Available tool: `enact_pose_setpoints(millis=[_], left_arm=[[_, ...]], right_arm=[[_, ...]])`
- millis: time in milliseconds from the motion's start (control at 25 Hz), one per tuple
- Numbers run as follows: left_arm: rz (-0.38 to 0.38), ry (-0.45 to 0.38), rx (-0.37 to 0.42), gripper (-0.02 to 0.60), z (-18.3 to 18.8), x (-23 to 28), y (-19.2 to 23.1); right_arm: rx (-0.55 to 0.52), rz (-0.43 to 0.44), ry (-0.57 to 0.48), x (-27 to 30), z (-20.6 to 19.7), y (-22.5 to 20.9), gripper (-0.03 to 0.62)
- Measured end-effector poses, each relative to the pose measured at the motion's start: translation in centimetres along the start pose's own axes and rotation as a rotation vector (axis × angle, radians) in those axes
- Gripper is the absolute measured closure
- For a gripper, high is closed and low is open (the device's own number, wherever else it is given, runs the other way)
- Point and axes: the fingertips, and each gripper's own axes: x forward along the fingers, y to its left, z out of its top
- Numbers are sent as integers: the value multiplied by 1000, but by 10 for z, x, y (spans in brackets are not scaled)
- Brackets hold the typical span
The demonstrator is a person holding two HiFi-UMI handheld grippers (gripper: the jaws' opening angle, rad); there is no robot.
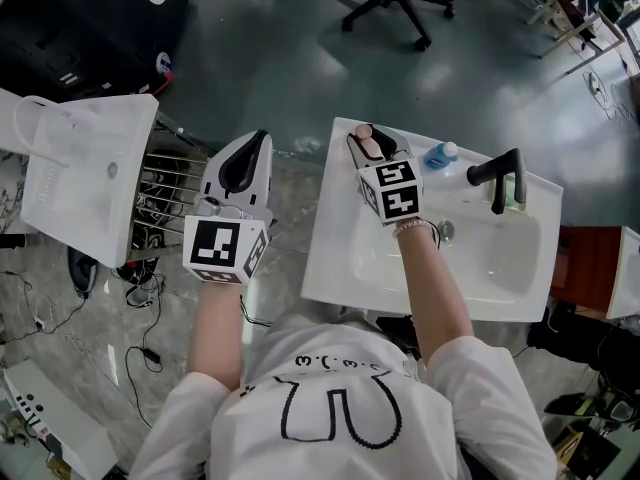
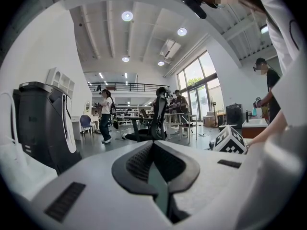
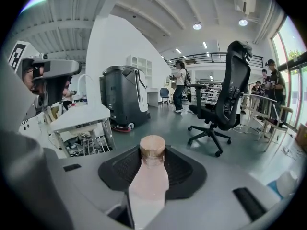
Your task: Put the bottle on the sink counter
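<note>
Bottle point(image 3: 149, 178), pale pink w/ tan cap, was clamped in right gripper point(image 1: 374, 148), jaws abt half apart on its body, at far-left corner of sink counter point(image 1: 325, 258). Looked light, stiff plastic, prob slick; mid-body grip seemed safest. Left gripper point(image 1: 245, 163) hung closed, empty, left of sink.

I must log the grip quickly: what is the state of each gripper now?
Left gripper: closed, nothing between the jaws.
Right gripper: closed on the pink bottle.
</note>
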Motion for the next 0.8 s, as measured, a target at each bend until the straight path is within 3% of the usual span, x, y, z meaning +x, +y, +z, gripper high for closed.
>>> enact_pose_setpoints(millis=[320, 520, 800], left_arm=[[-12, -5, 0, 572, 5, -5, -11], [-19, -14, 3, 572, 6, -12, -21], [-16, -31, 7, 572, 13, -26, -42]], right_arm=[[100, -7, 18, -2, -4, -3, 432], [136, 22, -18, -10, 3, 1, 314], [115, 50, -57, -36, 15, 10, 299]])
